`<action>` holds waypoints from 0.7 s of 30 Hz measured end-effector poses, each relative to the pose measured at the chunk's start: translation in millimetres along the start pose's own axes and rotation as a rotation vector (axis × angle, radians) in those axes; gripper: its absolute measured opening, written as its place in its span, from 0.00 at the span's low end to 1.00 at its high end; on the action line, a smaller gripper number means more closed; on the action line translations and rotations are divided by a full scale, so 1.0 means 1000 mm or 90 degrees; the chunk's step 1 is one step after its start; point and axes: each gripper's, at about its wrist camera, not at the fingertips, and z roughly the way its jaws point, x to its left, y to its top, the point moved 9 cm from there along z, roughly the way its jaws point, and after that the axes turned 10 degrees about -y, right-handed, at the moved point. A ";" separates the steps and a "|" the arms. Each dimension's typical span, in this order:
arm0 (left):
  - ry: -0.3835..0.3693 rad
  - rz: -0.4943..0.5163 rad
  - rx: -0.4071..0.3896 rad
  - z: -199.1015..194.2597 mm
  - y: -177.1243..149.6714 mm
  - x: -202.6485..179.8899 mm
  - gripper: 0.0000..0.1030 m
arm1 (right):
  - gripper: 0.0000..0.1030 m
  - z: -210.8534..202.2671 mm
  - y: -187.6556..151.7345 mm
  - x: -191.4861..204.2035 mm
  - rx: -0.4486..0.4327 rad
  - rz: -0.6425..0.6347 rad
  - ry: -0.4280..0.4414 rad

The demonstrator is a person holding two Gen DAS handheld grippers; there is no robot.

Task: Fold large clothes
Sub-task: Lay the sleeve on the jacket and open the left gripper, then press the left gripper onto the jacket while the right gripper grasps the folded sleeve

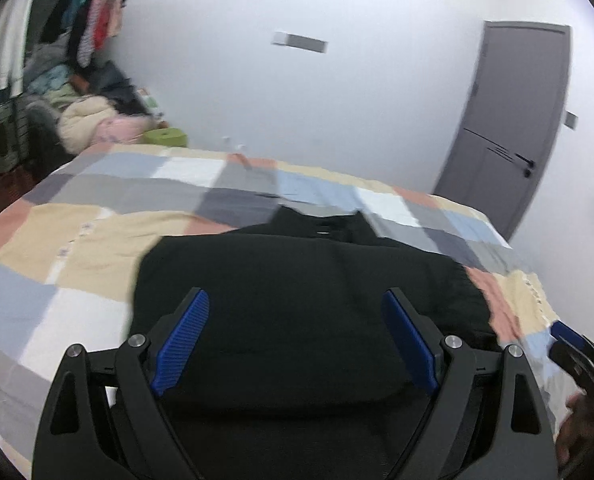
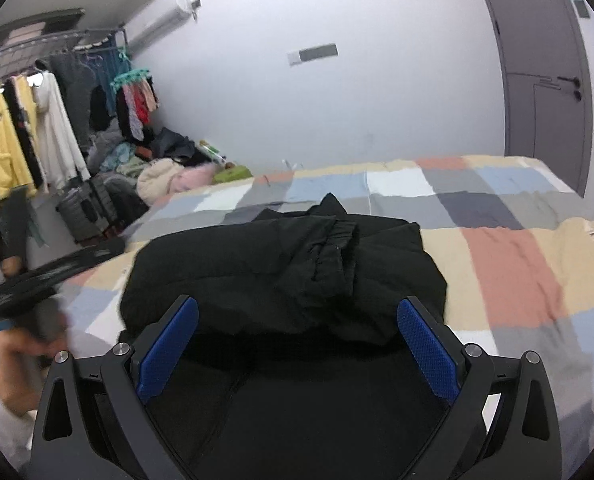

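I am seeing both jaws standing wide, gripping nothing. The folded black garment (image 1: 297, 300) is lying on the checked bedspread (image 1: 77, 240), just ahead of and below the left gripper (image 1: 296, 336) and right gripper (image 2: 297, 344).

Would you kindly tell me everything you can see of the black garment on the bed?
The black garment is a thick, matte, soft-looking fabric, folded into a bulky rounded bundle. A sleeve with a gathered elastic cuff lies across its top, and a small peak of cloth sticks up at the far edge. It rests flat on the checked bedspread, near the near edge. Neither gripper's pads touch it; nothing else lies on it.
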 end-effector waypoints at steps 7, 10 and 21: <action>0.042 -0.055 0.022 0.008 -0.011 0.062 0.86 | 0.97 0.093 0.002 -0.019 0.086 0.090 0.021; 0.045 -0.073 0.035 0.015 -0.017 0.077 0.86 | 0.91 0.118 -0.002 -0.039 0.111 0.135 -0.024; 0.095 -0.048 0.067 0.054 -0.027 0.091 0.86 | 0.12 0.116 0.017 -0.001 0.071 -0.061 -0.096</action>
